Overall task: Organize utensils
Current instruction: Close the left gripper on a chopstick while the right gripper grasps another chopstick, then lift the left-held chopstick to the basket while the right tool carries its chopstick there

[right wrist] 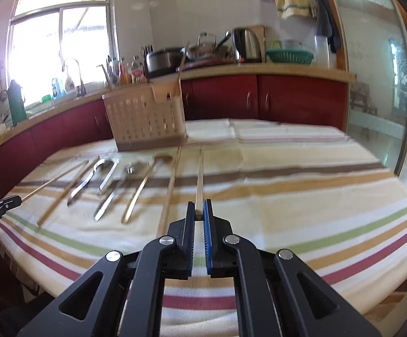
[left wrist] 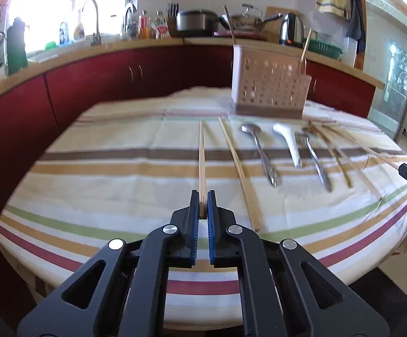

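Chopsticks: your left gripper (left wrist: 202, 206) and right gripper (right wrist: 199, 214) are each clamped tight on the near end of one chopstick (left wrist: 202, 157) (right wrist: 200, 179), just above the counter (left wrist: 119, 185). Step in hand: pickup. Next: carry both to the perforated basket (left wrist: 270, 87), tips down.

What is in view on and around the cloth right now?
basket: one, beige, cloth's far end
loose chopsticks: two or more, wooden, on cloth
steel spoon: one, silver, mid-cloth
white spoon: one, white, beside it
fork: one, steel, blurred
cloth: one, striped
kettle: one, steel, counter
left chopstick: one, wooden, in left hand-held gripper
right chopstick: one, wooden, in right hand-held gripper
left hand-held gripper: one, black, shut
right hand-held gripper: one, black, shut
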The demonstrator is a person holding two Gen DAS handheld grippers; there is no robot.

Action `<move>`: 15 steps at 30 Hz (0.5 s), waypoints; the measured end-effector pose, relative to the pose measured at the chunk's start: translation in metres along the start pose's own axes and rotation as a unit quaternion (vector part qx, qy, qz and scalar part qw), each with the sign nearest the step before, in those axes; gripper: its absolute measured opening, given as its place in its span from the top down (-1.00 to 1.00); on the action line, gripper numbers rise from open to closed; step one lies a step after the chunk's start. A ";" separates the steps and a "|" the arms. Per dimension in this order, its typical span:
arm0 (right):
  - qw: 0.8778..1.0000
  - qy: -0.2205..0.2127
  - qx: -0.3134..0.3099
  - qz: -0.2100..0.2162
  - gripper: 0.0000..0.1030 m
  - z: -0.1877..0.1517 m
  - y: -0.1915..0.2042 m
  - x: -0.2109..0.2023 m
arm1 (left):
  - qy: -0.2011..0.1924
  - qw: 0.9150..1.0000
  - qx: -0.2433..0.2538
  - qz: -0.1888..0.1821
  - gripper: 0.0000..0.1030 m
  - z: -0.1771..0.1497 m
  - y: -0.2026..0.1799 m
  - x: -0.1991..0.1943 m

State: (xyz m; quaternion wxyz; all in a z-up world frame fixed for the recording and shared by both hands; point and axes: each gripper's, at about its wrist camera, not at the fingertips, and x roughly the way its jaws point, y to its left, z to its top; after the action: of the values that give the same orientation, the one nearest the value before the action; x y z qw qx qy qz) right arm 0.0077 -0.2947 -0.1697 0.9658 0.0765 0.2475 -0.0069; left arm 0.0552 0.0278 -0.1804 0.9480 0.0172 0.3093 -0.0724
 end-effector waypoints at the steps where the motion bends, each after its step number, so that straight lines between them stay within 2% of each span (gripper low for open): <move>1: 1.000 -0.009 0.000 0.000 0.87 0.005 0.000 -0.004 | -0.007 1.000 -0.001 0.001 0.88 0.004 0.002 -0.006; 8: 0.998 -0.057 -0.004 -0.001 0.87 0.042 0.002 -0.027 | -0.053 0.998 -0.015 0.004 0.88 0.041 0.013 -0.043; 15: 0.996 -0.087 0.002 0.011 0.87 0.077 0.004 -0.039 | -0.068 0.997 -0.030 -0.013 0.88 0.077 0.023 -0.063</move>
State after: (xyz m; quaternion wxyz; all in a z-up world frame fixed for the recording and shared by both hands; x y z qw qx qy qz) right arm 0.0110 -0.3033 -0.0838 0.9836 0.0804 0.1616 -0.0040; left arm 0.0534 0.0530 -0.0807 0.9660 -0.0204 0.2462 -0.0760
